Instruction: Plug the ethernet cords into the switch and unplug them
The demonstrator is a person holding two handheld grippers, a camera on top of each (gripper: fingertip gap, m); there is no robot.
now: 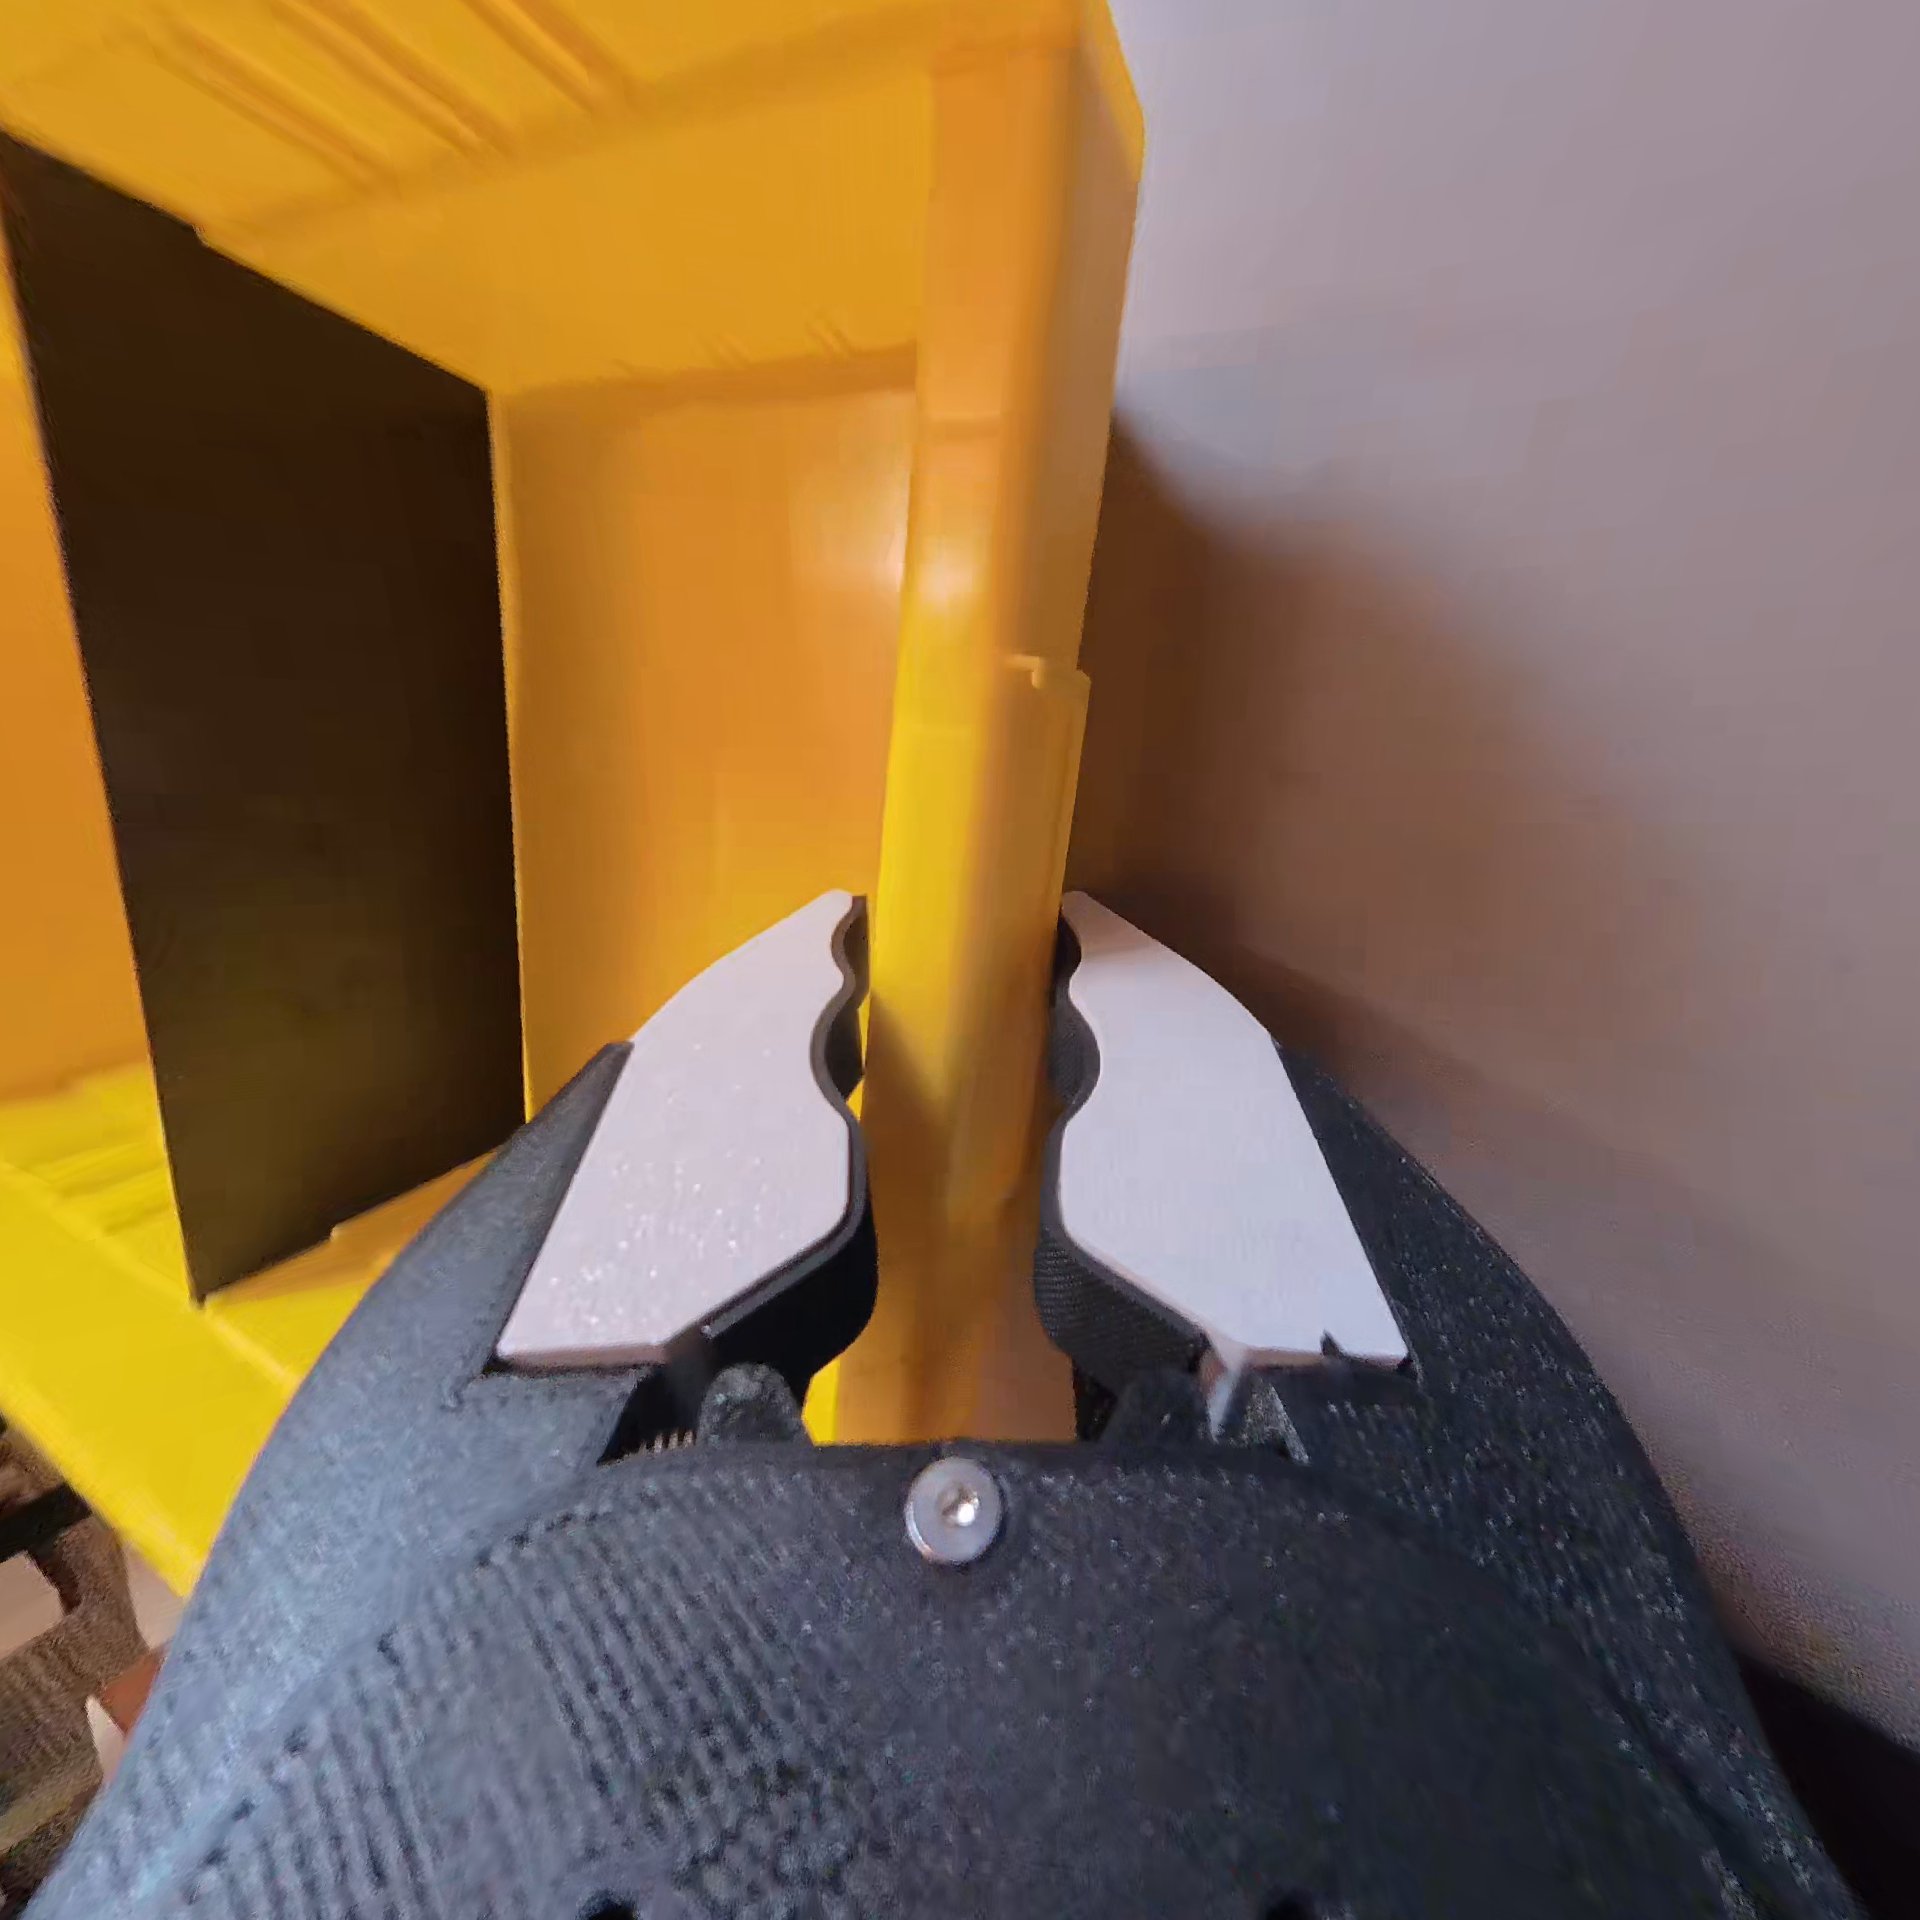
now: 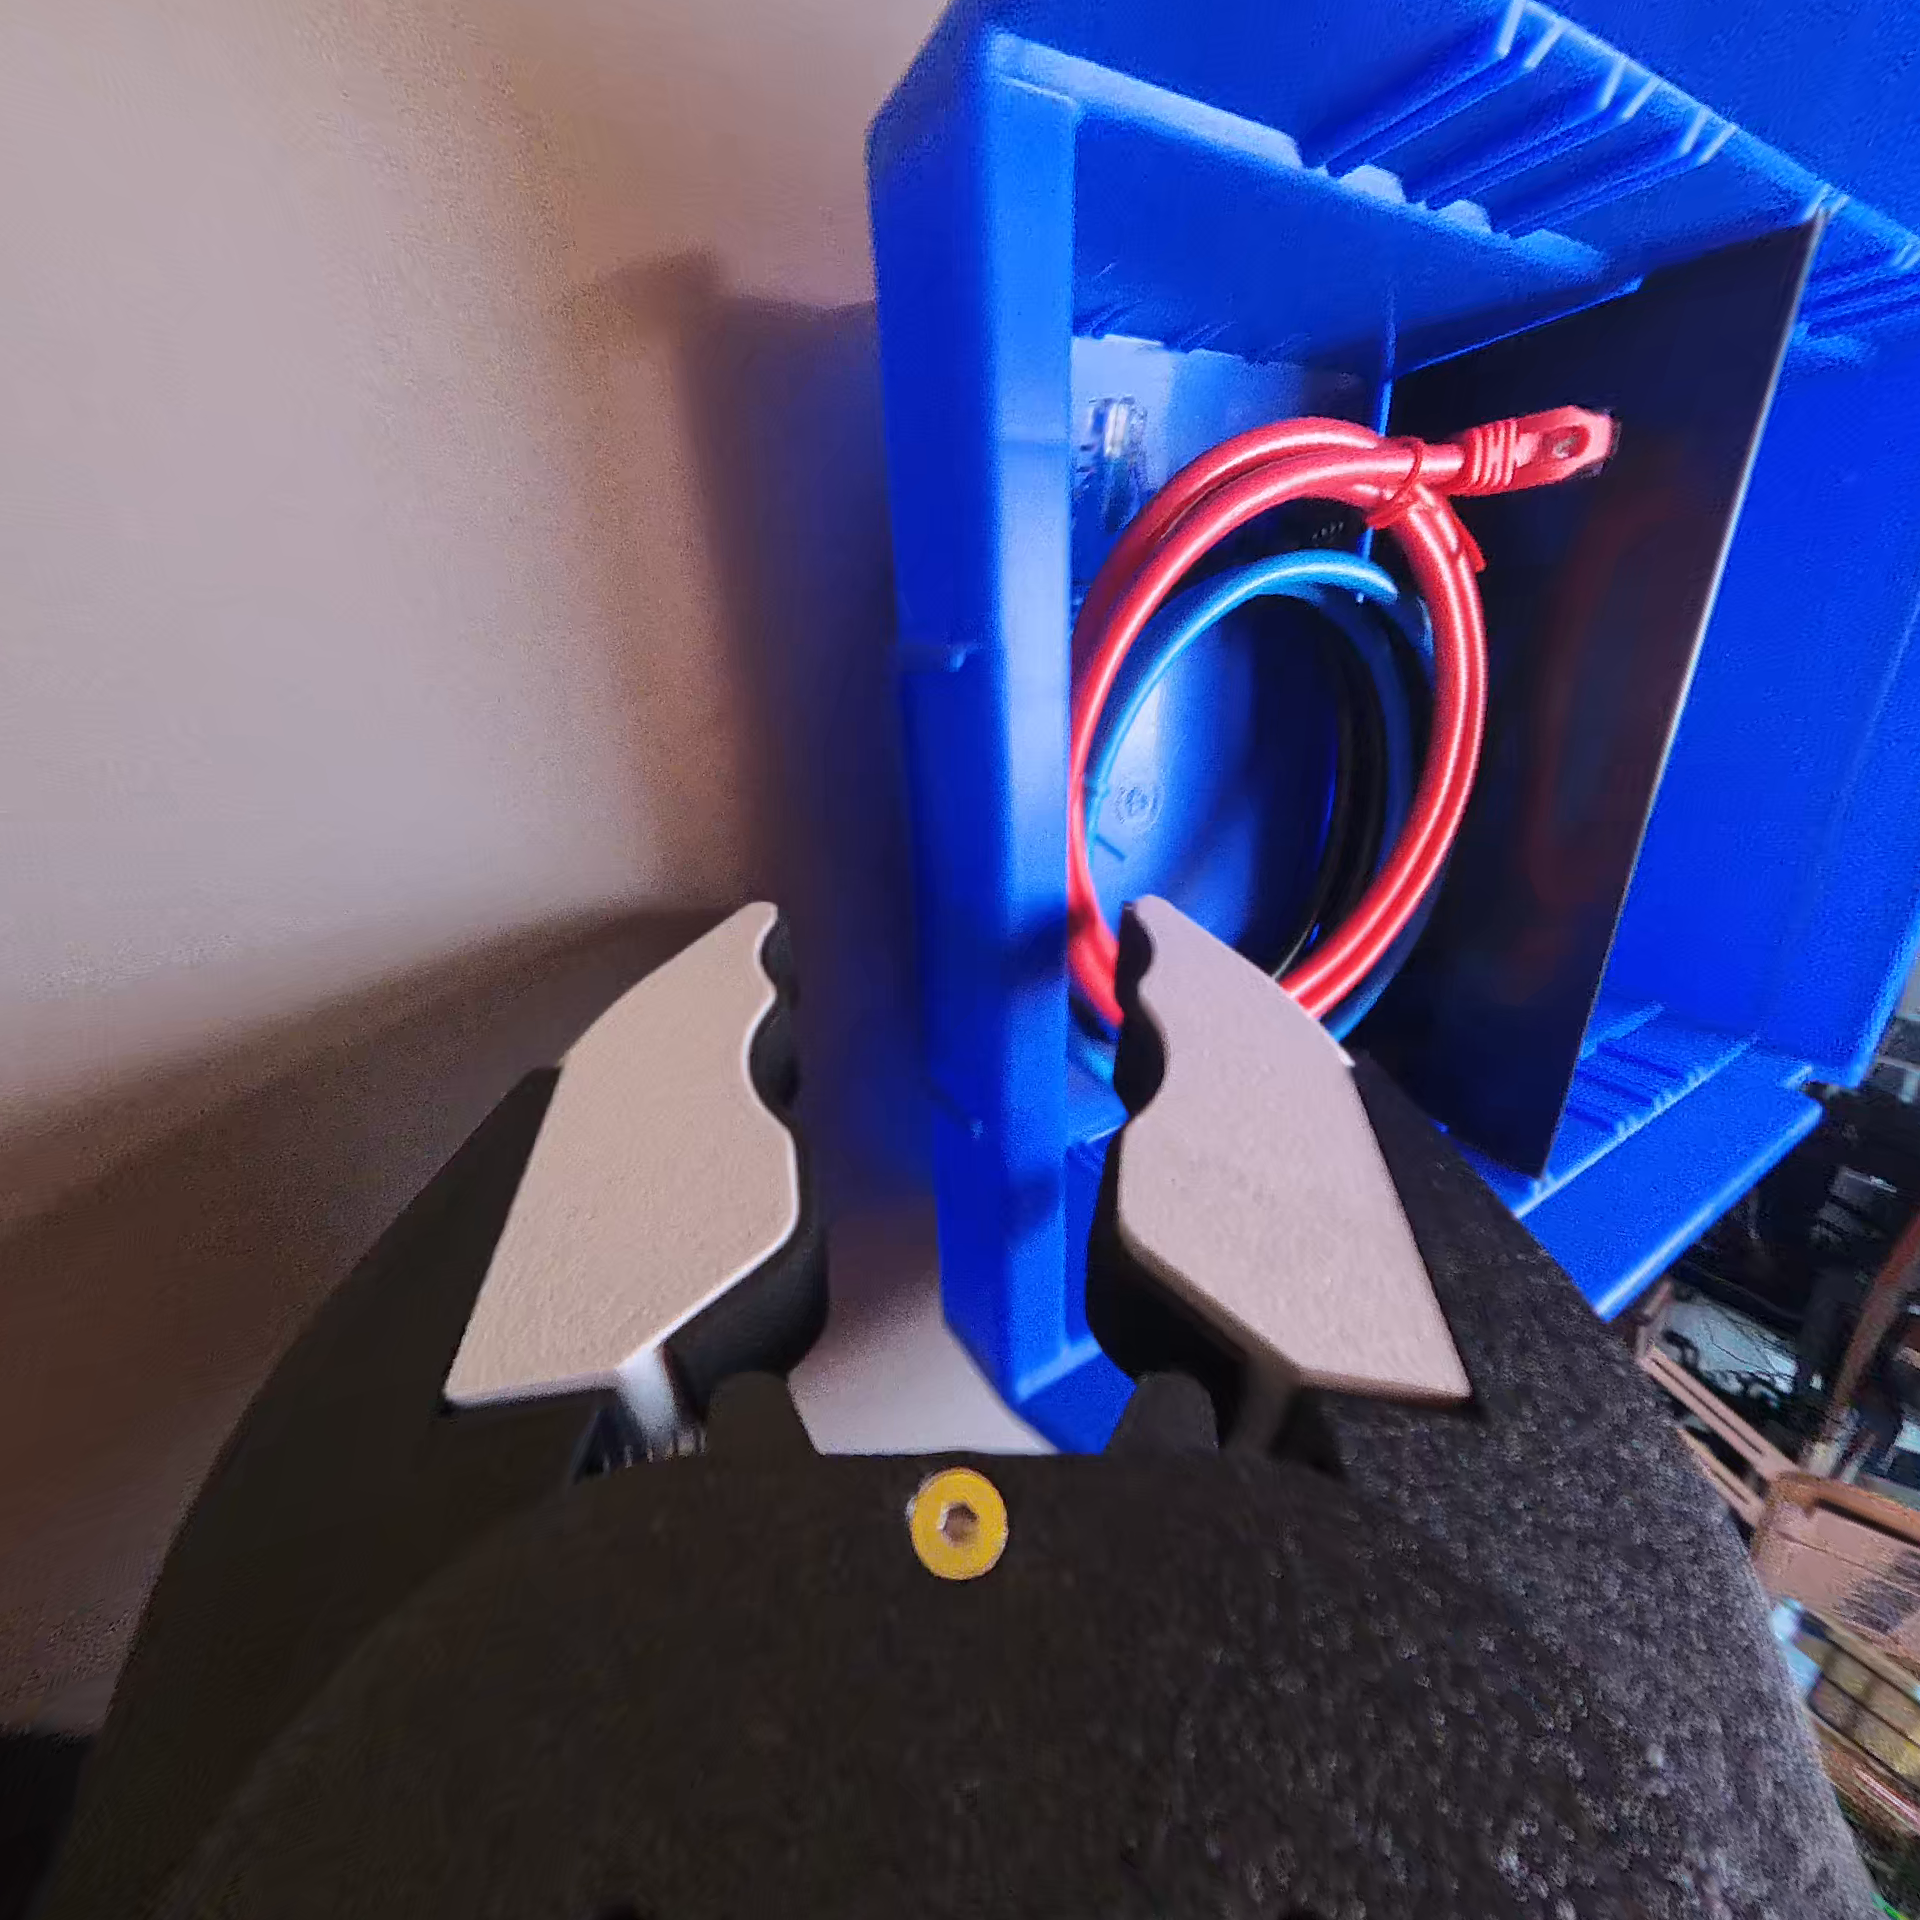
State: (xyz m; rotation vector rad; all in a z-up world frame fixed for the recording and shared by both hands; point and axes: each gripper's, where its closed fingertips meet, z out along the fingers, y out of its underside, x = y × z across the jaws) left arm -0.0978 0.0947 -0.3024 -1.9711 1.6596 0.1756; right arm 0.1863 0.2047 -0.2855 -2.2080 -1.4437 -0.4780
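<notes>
My right gripper (image 2: 951, 920) straddles the near wall of a blue bin (image 2: 987, 644). The right finger is inside against the wall, and a gap shows at the left finger. A coiled red ethernet cord (image 2: 1455, 665) with its plug (image 2: 1548, 447), a blue cord (image 2: 1309, 571) and a black cord (image 2: 1361, 790) lie inside. A small pale device (image 2: 1117, 442) sits behind them; I cannot tell whether it is the switch. My left gripper (image 1: 961, 909) is shut on the corner wall of a yellow bin (image 1: 987, 582).
A dark divider panel (image 2: 1621, 675) stands in the blue bin, and another dark divider panel (image 1: 281, 727) stands in the yellow bin. A pale plain surface (image 1: 1507, 623) lies beside the yellow bin. Cluttered shelves (image 2: 1829, 1299) show at the far right. Some 30 cm of space lies between my two pairs of fingers.
</notes>
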